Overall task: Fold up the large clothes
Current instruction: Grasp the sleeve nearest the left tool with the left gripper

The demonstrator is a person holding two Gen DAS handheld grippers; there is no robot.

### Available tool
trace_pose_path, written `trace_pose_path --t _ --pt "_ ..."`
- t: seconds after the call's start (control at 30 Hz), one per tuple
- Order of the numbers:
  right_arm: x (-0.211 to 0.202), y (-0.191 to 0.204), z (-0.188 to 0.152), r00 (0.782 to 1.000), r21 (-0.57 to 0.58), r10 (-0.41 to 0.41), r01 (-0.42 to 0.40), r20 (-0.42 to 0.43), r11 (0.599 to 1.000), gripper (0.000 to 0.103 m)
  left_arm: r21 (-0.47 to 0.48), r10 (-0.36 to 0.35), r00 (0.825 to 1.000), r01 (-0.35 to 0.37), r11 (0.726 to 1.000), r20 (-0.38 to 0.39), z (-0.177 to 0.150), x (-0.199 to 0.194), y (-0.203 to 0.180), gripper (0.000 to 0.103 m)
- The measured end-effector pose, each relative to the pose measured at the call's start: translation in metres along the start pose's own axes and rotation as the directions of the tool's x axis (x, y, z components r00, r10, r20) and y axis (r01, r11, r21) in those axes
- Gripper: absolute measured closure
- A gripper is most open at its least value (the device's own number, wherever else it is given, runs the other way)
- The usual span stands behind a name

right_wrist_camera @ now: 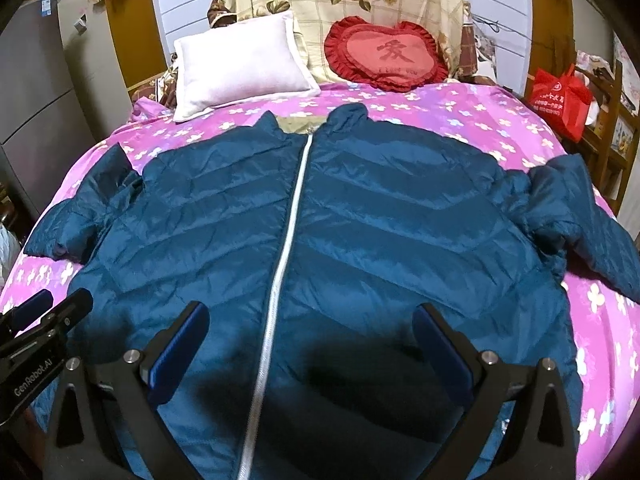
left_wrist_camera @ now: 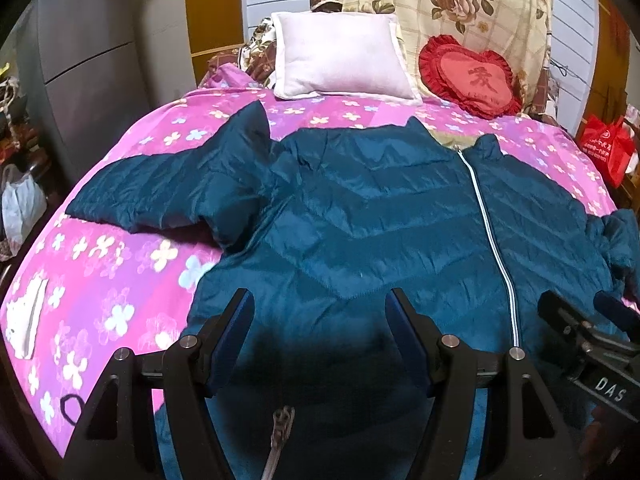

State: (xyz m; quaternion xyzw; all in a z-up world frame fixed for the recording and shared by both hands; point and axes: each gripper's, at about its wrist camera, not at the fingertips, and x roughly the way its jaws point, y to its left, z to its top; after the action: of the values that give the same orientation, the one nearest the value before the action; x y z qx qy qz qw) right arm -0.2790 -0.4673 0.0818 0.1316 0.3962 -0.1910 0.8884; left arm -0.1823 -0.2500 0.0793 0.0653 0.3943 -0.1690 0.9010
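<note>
A dark teal puffer jacket (left_wrist_camera: 360, 208) lies flat, front up, on the bed, zipped with a white zipper (right_wrist_camera: 288, 240); it also shows in the right wrist view (right_wrist_camera: 384, 208). Its left sleeve (left_wrist_camera: 160, 184) spreads out to the left, its right sleeve (right_wrist_camera: 580, 224) to the right. My left gripper (left_wrist_camera: 320, 300) is open and empty, hovering over the jacket's lower left hem. My right gripper (right_wrist_camera: 312, 312) is open and empty above the lower hem, astride the zipper. Each gripper shows at the edge of the other's view, the right one (left_wrist_camera: 588, 320) and the left one (right_wrist_camera: 48, 312).
The bed has a pink flowered cover (left_wrist_camera: 120, 272). A white pillow (left_wrist_camera: 340, 56) and a red heart cushion (left_wrist_camera: 472, 76) lie at the head. A red bag (right_wrist_camera: 560, 96) stands at the right, a grey cabinet (left_wrist_camera: 80, 72) at the left.
</note>
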Motion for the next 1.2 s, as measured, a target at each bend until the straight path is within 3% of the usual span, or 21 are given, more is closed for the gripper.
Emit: trace_pose_path --t 0.63,1.0,1.2 --pt "0.054 0.017 0.018 1.000 -0.016 -0.023 0.023 -0.020 1.000 0.000 -0.033 0.000 0.999 -0.002 0.999 -0.043 0.019 0.043 0.016 0.069" --pt "0.061 0.030 0.025 0.999 -0.057 -0.035 0.035 -0.011 0.998 0.000 -0.050 -0.021 0.999 0.020 0.999 -0.025 0.028 0.037 0.028 0.069" --pt "0.071 0.040 0.031 1.000 -0.057 -0.019 0.018 -0.016 0.998 0.000 -0.099 -0.051 0.998 0.053 0.994 0.020 0.047 0.017 0.074 0.069"
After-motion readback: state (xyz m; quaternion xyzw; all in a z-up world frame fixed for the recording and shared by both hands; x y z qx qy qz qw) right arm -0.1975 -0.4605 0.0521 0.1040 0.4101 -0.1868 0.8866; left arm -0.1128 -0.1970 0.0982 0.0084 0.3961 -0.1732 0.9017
